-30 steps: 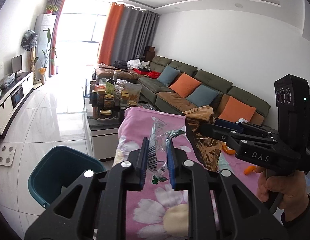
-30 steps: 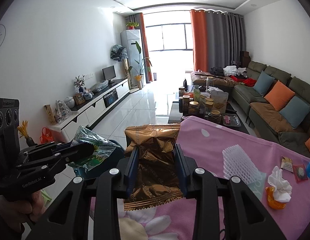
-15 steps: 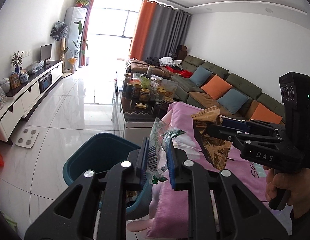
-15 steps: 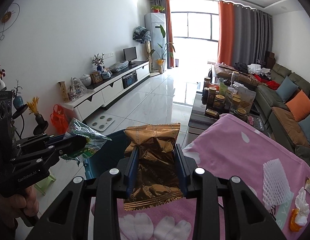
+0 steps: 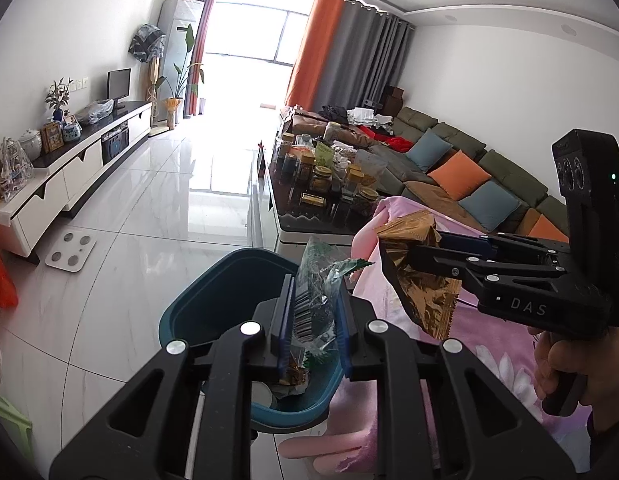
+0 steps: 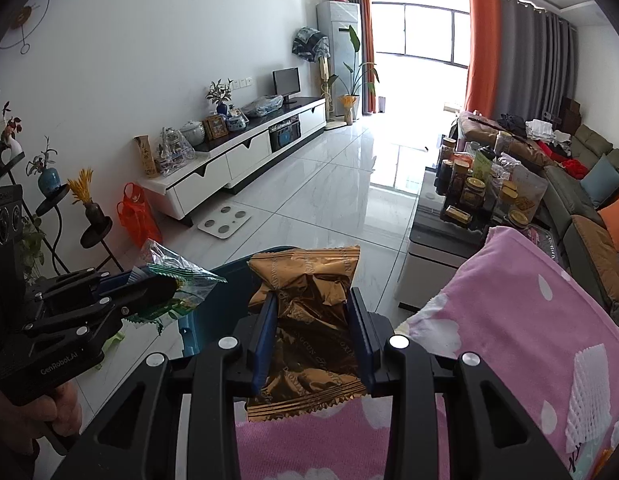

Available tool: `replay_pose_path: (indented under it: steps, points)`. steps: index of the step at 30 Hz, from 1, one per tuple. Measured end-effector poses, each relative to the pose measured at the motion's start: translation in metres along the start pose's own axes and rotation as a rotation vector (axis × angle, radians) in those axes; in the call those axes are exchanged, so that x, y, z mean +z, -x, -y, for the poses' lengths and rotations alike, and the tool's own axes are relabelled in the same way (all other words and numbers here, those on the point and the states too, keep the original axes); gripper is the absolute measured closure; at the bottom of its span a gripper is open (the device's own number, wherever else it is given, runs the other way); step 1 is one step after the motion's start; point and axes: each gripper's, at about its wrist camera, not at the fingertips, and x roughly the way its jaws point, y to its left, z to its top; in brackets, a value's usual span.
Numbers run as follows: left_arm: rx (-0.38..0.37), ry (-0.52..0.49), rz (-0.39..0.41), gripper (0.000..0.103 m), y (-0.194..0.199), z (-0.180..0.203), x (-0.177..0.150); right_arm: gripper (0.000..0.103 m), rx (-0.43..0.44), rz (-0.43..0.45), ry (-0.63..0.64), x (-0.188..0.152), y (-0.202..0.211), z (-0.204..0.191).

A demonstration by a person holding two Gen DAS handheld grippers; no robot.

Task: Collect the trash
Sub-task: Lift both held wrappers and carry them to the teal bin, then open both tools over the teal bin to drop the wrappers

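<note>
My left gripper [image 5: 312, 312] is shut on a clear and green plastic wrapper [image 5: 317, 300] and holds it over the teal trash bin [image 5: 213, 300], which has some wrappers inside. My right gripper [image 6: 312, 336] is shut on a gold foil snack wrapper [image 6: 309, 308] above the edge of the pink flowered cloth [image 6: 529, 340]. In the left wrist view the right gripper [image 5: 441, 256] with the gold wrapper [image 5: 417, 280] is just right of the bin. In the right wrist view the left gripper [image 6: 149, 286] with the green wrapper [image 6: 177, 276] is at the left, by the bin [image 6: 237, 272].
A white foam net [image 6: 593, 384] lies on the pink cloth at the right. A coffee table with several jars [image 5: 329, 184] stands beyond the cloth, a sofa [image 5: 469, 176] to the right. A white TV cabinet [image 6: 237, 156], a scale [image 6: 223, 222] and an orange bag [image 6: 135, 216] stand on the tiled floor at the left.
Both grippers have swung left with their wrappers, away from the pink cloth towards the teal bin. The left gripper is now over the bin's opening.
</note>
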Motion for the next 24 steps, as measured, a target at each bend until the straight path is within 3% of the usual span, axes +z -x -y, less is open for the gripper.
replay_pose_path:
  steps: [9, 17, 24]
  points:
    - [0.031, 0.032, -0.076, 0.083, -0.063, -0.014, -0.011, 0.070, 0.063, -0.109, -0.012, 0.009, -0.056, -0.009]
    - [0.091, 0.045, -0.132, 0.079, -0.118, -0.033, -0.021, 0.066, 0.065, -0.204, -0.021, 0.003, -0.095, -0.009]
    - [0.128, 0.040, -0.133, 0.064, -0.146, -0.037, -0.024, 0.060, 0.072, -0.242, -0.035, -0.001, -0.112, -0.007]
